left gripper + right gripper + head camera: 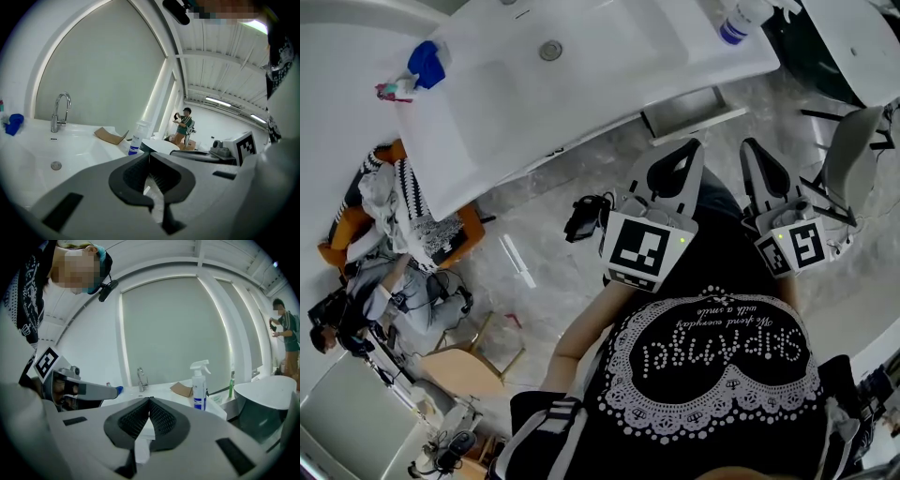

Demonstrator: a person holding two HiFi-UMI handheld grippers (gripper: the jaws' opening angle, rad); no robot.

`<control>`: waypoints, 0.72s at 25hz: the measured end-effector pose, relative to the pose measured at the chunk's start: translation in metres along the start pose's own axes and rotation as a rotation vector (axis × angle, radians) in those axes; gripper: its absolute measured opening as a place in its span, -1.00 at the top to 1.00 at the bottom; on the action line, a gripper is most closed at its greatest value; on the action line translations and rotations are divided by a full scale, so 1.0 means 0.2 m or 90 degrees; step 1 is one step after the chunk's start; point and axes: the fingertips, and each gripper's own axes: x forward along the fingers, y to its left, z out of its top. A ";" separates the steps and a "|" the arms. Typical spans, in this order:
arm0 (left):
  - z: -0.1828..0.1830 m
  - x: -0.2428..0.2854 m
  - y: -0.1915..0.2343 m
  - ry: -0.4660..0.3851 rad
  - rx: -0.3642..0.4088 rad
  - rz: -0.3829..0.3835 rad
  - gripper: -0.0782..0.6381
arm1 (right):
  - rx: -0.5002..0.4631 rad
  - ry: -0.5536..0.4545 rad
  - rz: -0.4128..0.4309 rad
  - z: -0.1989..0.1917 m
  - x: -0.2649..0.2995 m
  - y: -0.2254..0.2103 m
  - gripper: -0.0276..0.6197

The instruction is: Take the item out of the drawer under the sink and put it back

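Note:
My left gripper (692, 148) (149, 153) is shut, its jaws meeting at the tips with nothing between them. Beside it my right gripper (752, 148) (150, 399) is shut too and empty. Both point at the front edge of the white sink counter (609, 103), near its right end. A pale panel (694, 112), which may be the drawer, shows just under that edge. Neither gripper touches it. I see no item from the drawer. The basin drain (549, 50) and the faucet (60, 110) lie beyond.
A spray bottle (736, 23) (199, 385) and a cardboard piece (110, 136) stand on the counter's right, a blue object (427, 64) on its left. A white tub (262, 399) and a chair (853, 159) are at the right. An orange basket of clothes (394, 216) sits left.

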 end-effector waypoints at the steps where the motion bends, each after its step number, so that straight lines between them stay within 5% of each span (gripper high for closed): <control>1: -0.01 0.00 -0.01 0.002 -0.002 -0.001 0.77 | 0.000 -0.001 -0.003 0.00 -0.01 -0.01 0.88; 18: 0.00 0.17 -0.31 0.006 0.022 -0.044 0.77 | 0.004 -0.035 -0.030 0.04 -0.27 -0.23 0.88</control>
